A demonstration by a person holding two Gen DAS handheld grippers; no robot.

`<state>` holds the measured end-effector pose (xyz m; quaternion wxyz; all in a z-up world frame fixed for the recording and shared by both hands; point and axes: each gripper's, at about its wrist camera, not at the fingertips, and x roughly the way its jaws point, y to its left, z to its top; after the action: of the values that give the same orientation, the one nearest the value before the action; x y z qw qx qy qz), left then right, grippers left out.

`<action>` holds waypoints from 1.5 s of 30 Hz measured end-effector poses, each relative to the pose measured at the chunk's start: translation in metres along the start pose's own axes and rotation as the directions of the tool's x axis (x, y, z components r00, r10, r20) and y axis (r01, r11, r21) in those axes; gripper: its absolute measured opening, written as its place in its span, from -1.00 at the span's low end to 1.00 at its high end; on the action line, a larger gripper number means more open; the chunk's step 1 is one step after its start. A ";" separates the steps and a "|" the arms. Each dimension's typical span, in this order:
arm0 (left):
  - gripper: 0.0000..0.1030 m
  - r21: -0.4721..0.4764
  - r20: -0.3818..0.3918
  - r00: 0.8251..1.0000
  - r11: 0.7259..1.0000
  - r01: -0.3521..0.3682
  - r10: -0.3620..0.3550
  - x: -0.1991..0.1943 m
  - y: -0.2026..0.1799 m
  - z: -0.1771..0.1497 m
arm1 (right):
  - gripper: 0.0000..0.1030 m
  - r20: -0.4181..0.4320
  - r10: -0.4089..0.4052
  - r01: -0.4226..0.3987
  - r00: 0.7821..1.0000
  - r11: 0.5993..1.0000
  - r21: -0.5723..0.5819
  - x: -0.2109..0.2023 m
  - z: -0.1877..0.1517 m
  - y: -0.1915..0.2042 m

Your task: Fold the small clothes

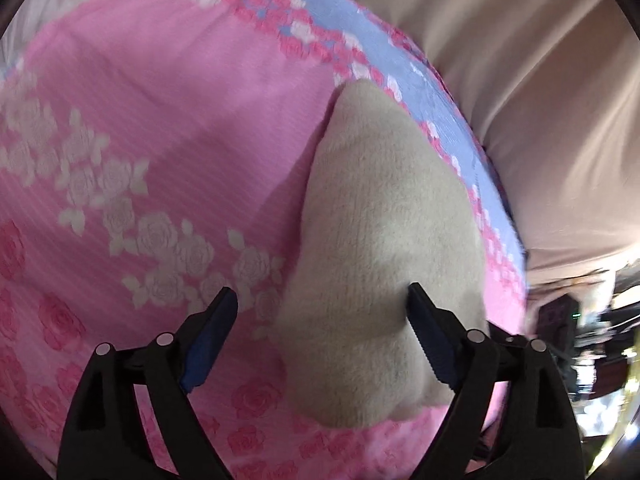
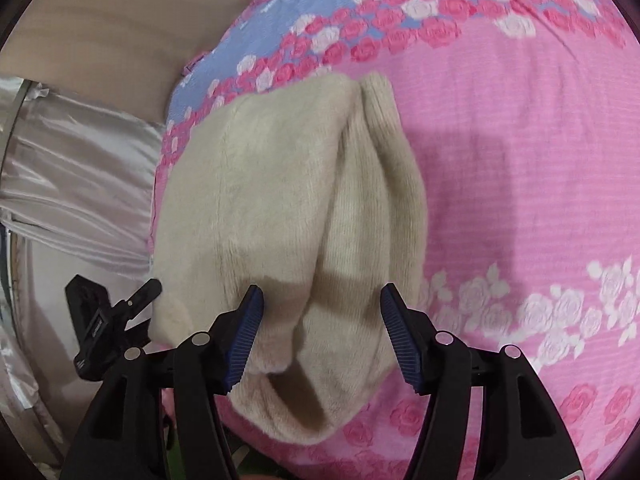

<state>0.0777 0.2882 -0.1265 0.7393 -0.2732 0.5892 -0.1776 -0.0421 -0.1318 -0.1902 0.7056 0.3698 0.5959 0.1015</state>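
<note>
Cream fleece garment (image 1: 384,240): folded, lying on a pink rose-print bedspread (image 1: 168,128) near its blue-banded edge. Left gripper (image 1: 322,302): jaws apart, right finger touching the garment's near end, left finger over bare bedspread. Beige sheet (image 1: 520,60) beyond the edge.

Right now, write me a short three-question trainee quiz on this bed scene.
1. True or false: the cream garment hangs in the air between both pairs of fingers.
2. Multiple choice: the garment lies on (A) a bare wooden table, (B) a pink rose-print bedspread, (C) a grey carpet.
3. Short answer: is the right gripper clamped on the garment, or are its fingers apart?

Key
1. False. It lies folded on the bedspread, near the blue band.
2. B.
3. Apart: the fingers straddle the folds without pinching. The left gripper is open too.
</note>
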 end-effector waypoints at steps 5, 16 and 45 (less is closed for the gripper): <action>0.44 -0.043 -0.108 0.988 0.993 0.108 -0.112 0.009 0.006 -0.017 | -0.10 -0.069 0.186 -0.178 0.980 0.978 0.106 0.014 -0.013 -0.010; -0.18 0.088 -0.208 0.969 0.990 -0.114 0.130 -0.007 0.015 0.005 | -0.80 -0.228 0.006 -0.062 0.974 0.969 -0.239 0.012 -0.059 0.084; -0.18 0.010 -0.096 0.979 0.984 0.180 -0.178 0.002 -0.034 0.036 | -0.58 0.033 0.075 -0.067 0.997 0.979 -0.195 -0.028 0.057 0.112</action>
<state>0.1150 0.2668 -0.1017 0.6943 -0.3094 0.5948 -0.2616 0.0357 -0.0922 -0.0957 0.7461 0.3226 0.5551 0.1766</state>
